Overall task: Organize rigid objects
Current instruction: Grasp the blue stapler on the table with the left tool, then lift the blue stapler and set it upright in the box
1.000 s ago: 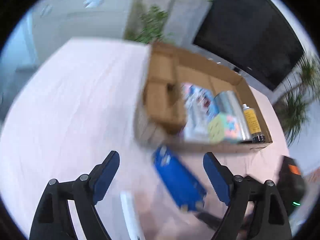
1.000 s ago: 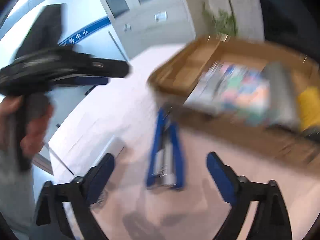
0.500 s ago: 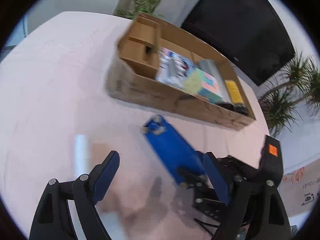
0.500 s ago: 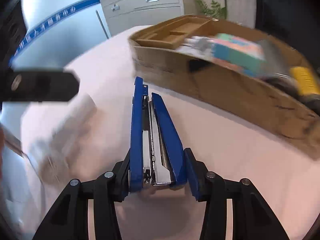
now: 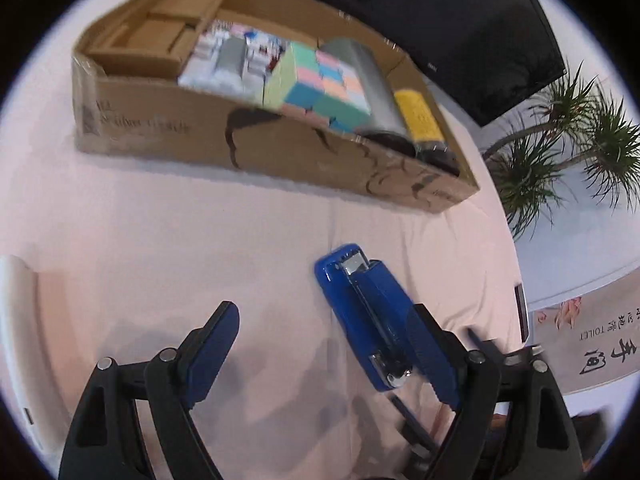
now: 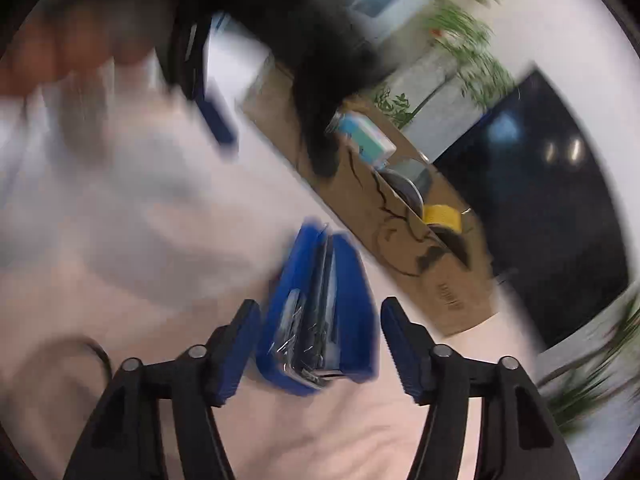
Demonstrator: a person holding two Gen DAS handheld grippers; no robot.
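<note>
One stapler (image 5: 374,320), nose toward box (image 5: 256,148)

glossy plastic stapler (image 5: 372,316) — matt cardboard box (image 5: 280,148)

Sign (image 5: 588,336), lower right of the left wrist view — "TOILET", upside down, beside large Chinese characters. Cardboard box (image 5: 168,124) front wall — printed line, too blurred to read.
</note>
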